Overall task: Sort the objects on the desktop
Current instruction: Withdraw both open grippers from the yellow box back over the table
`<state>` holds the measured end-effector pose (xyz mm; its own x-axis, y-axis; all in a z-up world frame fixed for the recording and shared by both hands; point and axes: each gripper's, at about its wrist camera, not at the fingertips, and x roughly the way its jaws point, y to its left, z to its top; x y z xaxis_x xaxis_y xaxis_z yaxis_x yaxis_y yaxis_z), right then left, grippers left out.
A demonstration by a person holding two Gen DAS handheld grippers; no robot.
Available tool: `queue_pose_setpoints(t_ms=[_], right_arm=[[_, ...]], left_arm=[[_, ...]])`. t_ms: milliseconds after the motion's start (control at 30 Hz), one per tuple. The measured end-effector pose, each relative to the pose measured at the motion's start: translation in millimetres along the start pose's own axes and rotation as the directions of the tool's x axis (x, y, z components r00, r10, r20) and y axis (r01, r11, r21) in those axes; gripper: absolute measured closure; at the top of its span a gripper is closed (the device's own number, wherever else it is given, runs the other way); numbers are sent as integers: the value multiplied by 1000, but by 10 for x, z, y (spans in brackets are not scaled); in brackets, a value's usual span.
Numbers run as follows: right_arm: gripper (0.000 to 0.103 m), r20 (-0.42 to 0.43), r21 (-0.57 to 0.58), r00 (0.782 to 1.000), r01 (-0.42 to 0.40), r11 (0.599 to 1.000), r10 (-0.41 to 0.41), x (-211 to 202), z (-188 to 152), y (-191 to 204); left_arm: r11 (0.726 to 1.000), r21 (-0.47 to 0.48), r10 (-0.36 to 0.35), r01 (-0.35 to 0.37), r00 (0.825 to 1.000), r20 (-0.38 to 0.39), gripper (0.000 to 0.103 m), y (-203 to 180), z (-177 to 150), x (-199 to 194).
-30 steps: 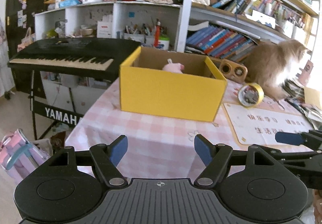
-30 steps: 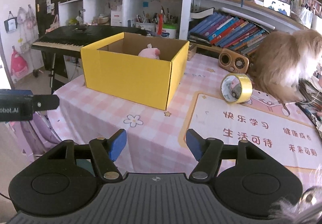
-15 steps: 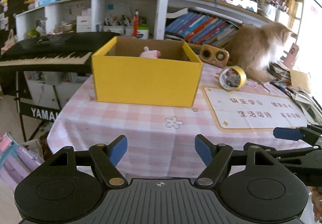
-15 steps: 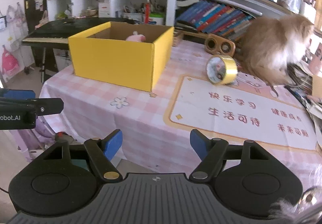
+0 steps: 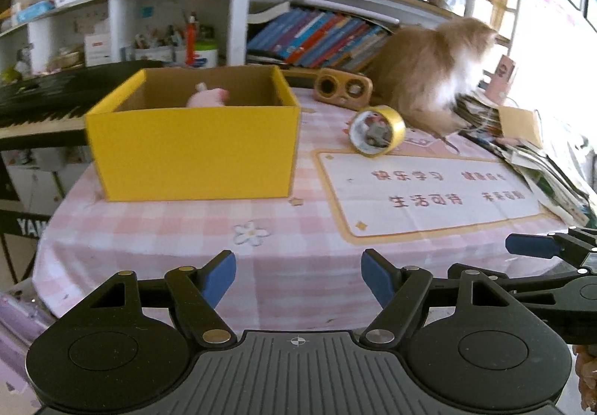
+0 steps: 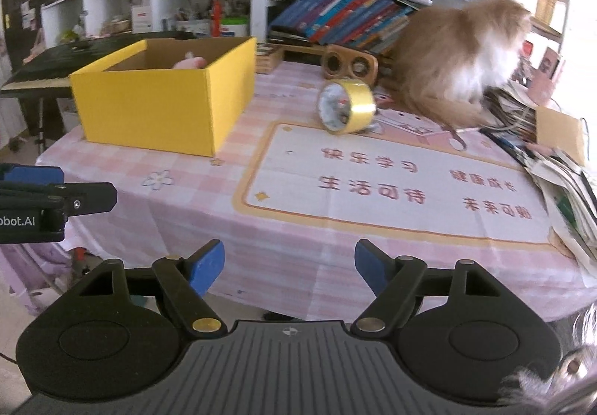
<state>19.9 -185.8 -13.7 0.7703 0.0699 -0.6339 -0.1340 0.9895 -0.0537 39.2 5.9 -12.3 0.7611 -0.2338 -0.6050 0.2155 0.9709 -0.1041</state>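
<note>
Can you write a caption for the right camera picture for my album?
Open right gripper faces a yellow box, tape roll and fluffy cat.

bright daylight glares at the right edge; fisheye curvature, slight motion blur.

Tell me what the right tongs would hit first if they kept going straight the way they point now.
Probably the pink checked tablecloth near the table's front edge. The right tongs, opening and empty, tilt down toward it; the tape roll lies much farther back. Depth is uncertain.
</note>
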Motion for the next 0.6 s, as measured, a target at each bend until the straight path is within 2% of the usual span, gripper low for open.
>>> queue_pose_setpoints(t_ms=[200,600], right_arm=[[27,-16,30,999,35,999,-34,55,7,-242],[27,-48,34,998,43,999,-41,336,158,-713]], left_arm=[[999,22,-32,32,999,-16,27,-201,76,162],[998,30,-50,51,998,-41,27,-562,330,607]])
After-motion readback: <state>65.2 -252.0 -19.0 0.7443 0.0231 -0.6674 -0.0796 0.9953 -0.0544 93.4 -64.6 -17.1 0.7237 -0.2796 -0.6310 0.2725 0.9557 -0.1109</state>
